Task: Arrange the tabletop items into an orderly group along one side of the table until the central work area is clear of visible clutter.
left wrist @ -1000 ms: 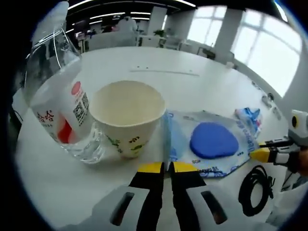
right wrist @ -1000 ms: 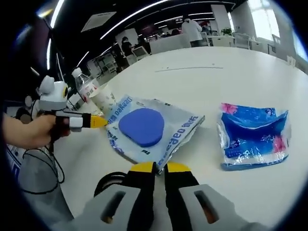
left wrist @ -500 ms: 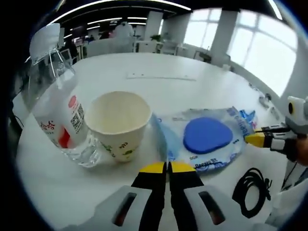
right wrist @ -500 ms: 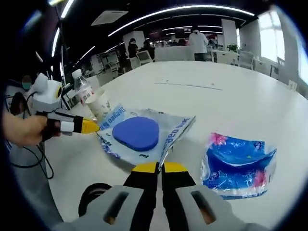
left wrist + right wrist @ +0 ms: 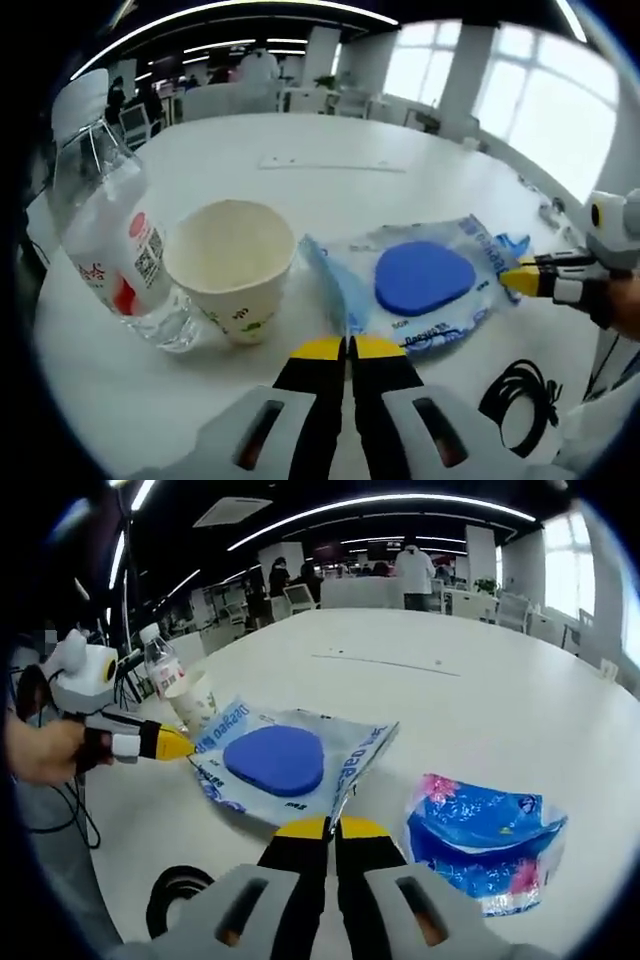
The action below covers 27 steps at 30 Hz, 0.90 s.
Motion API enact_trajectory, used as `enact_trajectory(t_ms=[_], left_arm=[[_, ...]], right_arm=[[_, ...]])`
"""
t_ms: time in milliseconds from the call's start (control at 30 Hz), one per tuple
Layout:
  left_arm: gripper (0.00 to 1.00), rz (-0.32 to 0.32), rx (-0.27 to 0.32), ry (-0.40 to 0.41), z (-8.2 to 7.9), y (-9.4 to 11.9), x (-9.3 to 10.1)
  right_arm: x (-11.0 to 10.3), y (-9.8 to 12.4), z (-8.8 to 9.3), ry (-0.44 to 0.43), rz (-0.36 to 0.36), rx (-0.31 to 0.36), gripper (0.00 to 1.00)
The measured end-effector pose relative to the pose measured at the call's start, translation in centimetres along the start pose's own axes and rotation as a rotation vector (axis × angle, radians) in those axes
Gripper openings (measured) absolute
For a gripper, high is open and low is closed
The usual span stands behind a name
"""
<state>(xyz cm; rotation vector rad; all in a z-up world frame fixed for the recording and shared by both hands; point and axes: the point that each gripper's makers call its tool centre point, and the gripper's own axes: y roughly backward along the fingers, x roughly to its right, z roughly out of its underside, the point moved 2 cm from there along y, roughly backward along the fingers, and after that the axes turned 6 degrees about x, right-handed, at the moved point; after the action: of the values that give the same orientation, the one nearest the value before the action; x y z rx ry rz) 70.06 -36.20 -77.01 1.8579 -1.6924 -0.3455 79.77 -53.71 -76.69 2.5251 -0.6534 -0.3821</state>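
your left gripper [image 5: 347,346] and right gripper [image 5: 334,827] each pinch opposite edges of the clear bag with a blue pad [image 5: 425,278]; open white worktop [image 5: 480,695] lies beyond.

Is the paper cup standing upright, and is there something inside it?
Upright and empty: the paper cup stands on its base on the table, mouth up, its inside bare.

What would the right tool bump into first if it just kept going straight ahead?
Most likely the clear packet with the blue pad: the right tool, shut, sits at its near edge and may already pinch it; contact isn't clear.
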Motion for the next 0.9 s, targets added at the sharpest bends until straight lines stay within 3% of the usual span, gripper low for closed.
enact_trajectory(t_ms=[467,900], left_arm=[[0.0,-0.018,-0.037,0.011,1.1,0.0,-0.3],[0.0,-0.03,-0.063,0.02,2.0,-0.4,-0.6]], right_arm=[[-0.5,-0.8,1.8,-0.037,-0.013,-0.061,0.0],[-0.5,-0.8,2.3,-0.093,-0.017,-0.097,0.0]])
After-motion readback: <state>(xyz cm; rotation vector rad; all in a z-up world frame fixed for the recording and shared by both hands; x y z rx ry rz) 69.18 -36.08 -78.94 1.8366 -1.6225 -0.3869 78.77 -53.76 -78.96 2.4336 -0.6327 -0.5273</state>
